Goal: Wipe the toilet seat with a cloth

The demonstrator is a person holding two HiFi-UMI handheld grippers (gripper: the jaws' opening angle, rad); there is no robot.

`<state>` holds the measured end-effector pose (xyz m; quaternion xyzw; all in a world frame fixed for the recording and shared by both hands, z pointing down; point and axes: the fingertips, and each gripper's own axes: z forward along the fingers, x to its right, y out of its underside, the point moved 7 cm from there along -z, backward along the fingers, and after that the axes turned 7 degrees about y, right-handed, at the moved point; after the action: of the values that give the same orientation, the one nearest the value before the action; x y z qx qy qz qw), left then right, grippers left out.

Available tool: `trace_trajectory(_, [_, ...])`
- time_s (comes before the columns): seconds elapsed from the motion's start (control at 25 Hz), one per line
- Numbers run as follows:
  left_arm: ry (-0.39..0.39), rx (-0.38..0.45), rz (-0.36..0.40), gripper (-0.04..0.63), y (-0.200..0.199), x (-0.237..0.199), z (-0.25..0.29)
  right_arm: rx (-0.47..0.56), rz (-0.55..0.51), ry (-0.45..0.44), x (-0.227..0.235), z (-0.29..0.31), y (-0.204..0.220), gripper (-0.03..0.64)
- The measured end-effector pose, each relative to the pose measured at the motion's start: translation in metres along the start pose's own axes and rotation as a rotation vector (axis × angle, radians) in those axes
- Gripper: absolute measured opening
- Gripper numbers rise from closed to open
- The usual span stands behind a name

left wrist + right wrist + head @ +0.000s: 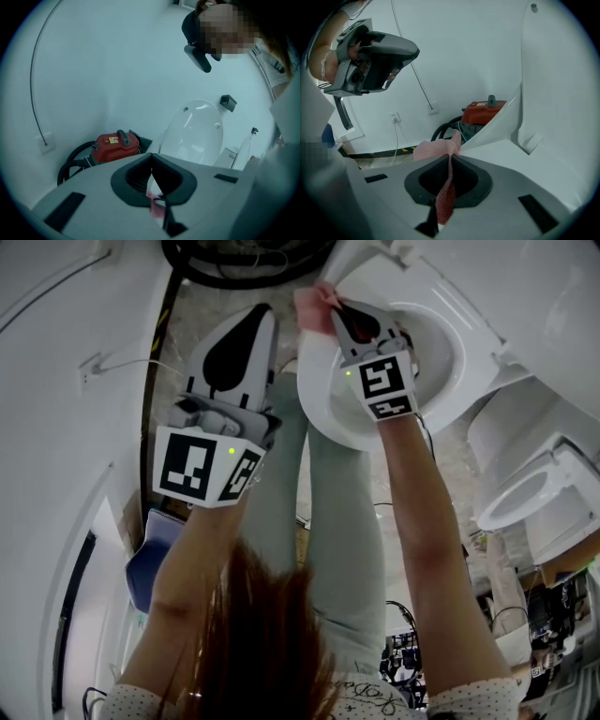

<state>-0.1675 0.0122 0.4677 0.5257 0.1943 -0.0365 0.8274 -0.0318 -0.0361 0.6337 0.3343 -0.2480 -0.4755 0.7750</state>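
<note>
A white toilet (441,381) stands ahead with its lid (197,131) raised. My right gripper (336,307) is at the near left rim of the seat (317,395), shut on a pink mesh cloth (314,298). A bunch of the cloth (436,147) sticks out past the jaw tips, and a strip of it runs back between the jaws of the right gripper (450,154). The seat edge (494,129) lies just right of those tips. My left gripper (265,315) hovers left of the toilet, clear of it. Its jaws meet at the tips of the left gripper (150,155), with a small pink patch showing low in the gap.
A red vacuum cleaner (115,145) with a black hose (234,263) sits on the floor by the wall behind the toilet. A wall socket (395,116) with a cord is on the left wall. A second white toilet (525,493) stands at the right.
</note>
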Motion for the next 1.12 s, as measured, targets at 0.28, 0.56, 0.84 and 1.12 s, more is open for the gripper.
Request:
trace_trajectory(0.28, [0.017, 0.002, 0.009, -0.005, 0.0, 0.006, 0.002, 0.013, 0.073, -0.032, 0.007, 0.0, 0.0, 0.025])
trace_trajectory(0.56, [0.028, -0.012, 0.01, -0.005, 0.004, 0.01, 0.003, 0.034, 0.098, -0.031, 0.014, 0.001, 0.001, 0.023])
trace_trajectory(0.84, [0.022, -0.013, 0.015, -0.005, 0.003, 0.011, 0.002, 0.031, 0.095, -0.014, 0.026, -0.001, -0.001, 0.023])
trace_trajectory(1.12, [0.027, -0.011, 0.015, -0.005, 0.004, 0.014, 0.005, 0.033, 0.096, 0.0, 0.035, -0.002, -0.002, 0.023])
